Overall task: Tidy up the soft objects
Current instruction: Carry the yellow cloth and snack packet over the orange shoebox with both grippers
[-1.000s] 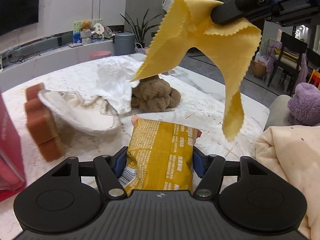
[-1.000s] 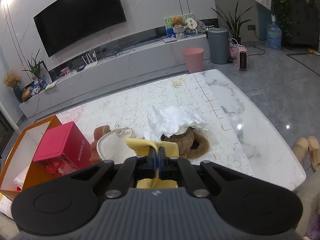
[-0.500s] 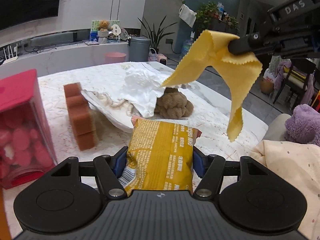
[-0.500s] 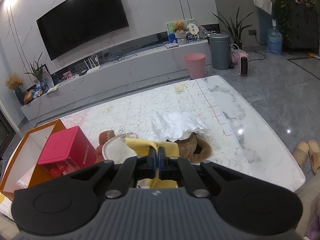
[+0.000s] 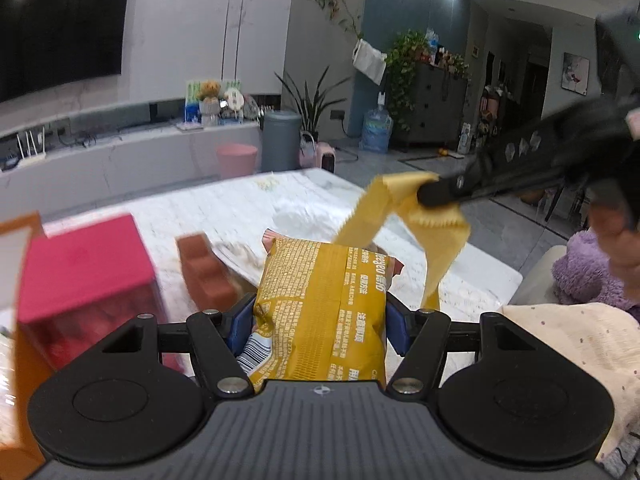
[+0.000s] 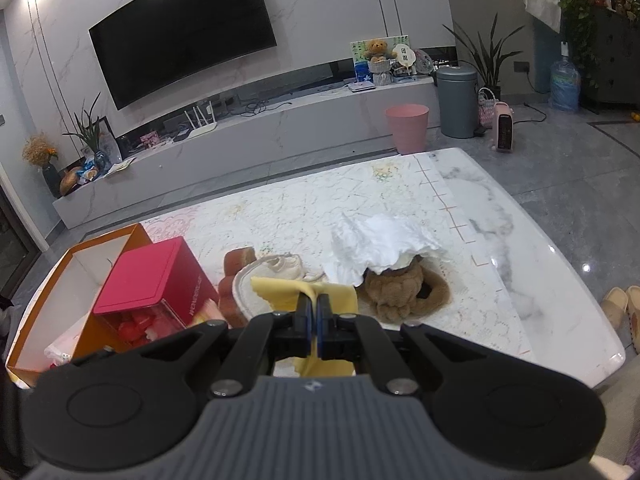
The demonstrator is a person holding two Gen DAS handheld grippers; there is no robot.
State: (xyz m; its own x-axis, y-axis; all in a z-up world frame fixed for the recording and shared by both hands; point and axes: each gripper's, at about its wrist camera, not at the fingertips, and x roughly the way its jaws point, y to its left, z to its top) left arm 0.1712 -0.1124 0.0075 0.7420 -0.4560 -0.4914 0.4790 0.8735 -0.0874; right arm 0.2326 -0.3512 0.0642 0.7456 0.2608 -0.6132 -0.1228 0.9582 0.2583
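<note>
Above the worktop (image 6: 520, 280), left gripper (image 5: 320, 320) pinches the snack bag (image 5: 324, 308); right gripper (image 6: 313, 312) pinches the yellow cloth (image 5: 432, 240), dangling at three o'clock, which might snag.

Cloth (image 6: 340, 298) pale yellow; snack bag (image 5: 324, 312) mustard, white print; box (image 6: 156, 276) red; plush (image 6: 400, 292) brown; table (image 6: 540, 304) white marble.

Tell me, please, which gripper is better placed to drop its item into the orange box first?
Probably the left gripper. Its yellow snack bag hangs just beside the orange box. The right gripper, shut on the yellow cloth, is over the table middle.
</note>
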